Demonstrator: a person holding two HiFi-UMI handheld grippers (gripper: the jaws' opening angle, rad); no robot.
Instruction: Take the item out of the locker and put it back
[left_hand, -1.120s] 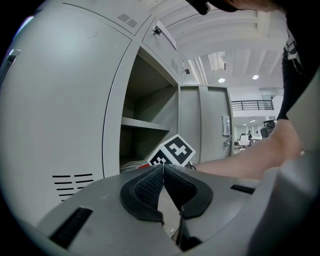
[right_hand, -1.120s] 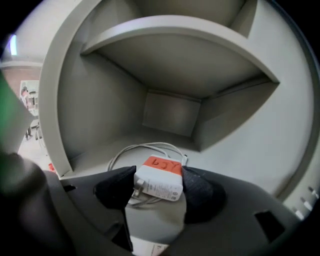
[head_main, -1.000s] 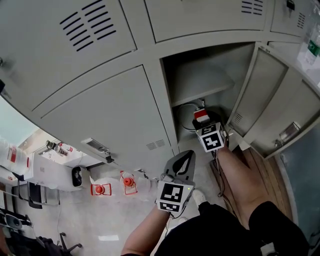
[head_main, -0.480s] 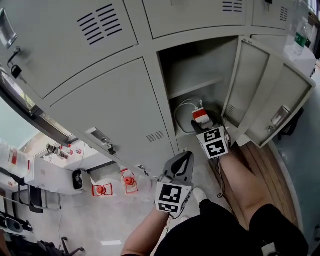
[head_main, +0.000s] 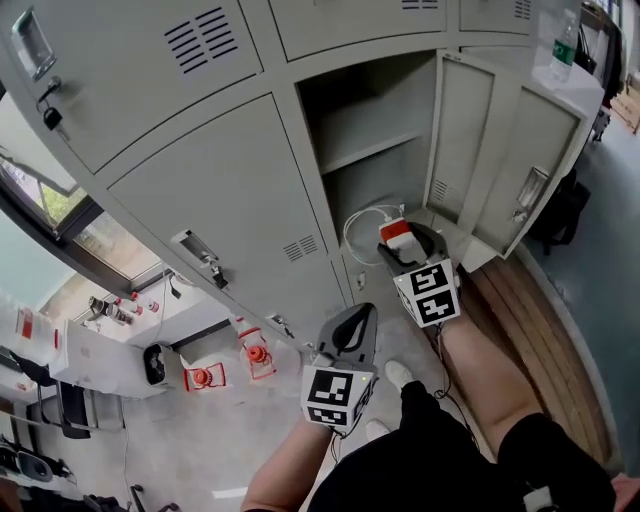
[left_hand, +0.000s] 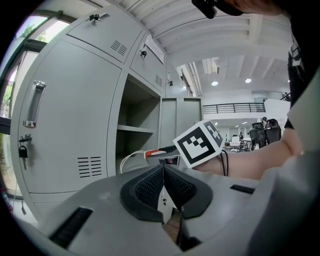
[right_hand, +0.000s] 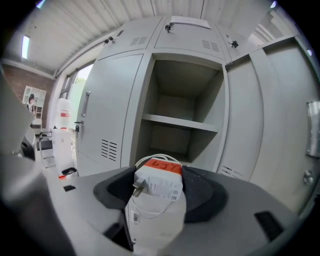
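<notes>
A white charger (head_main: 399, 236) with a red label and a looped white cable (head_main: 362, 219) sits between the jaws of my right gripper (head_main: 404, 246), which is shut on it just in front of the open locker (head_main: 372, 152). In the right gripper view the charger (right_hand: 159, 184) fills the jaws, and the locker's shelf (right_hand: 179, 122) and both compartments behind it hold nothing. My left gripper (head_main: 351, 331) hangs lower, shut with nothing in it. Its own view shows its pads (left_hand: 150, 187) pressed together, with the charger (left_hand: 156, 152) beyond.
The locker door (head_main: 500, 150) stands swung open to the right. Closed lockers fill the left, one with a handle (head_main: 196, 256) and one with keys (head_main: 47, 116). A bottle (head_main: 563, 38) stands at top right. The person's leg (head_main: 490, 390) is below, beside wooden flooring (head_main: 545, 330).
My right gripper has drawn back out of the lower compartment with the charger, its cable trailing. The head view has pulled away from the locker. The left gripper stays shut.
</notes>
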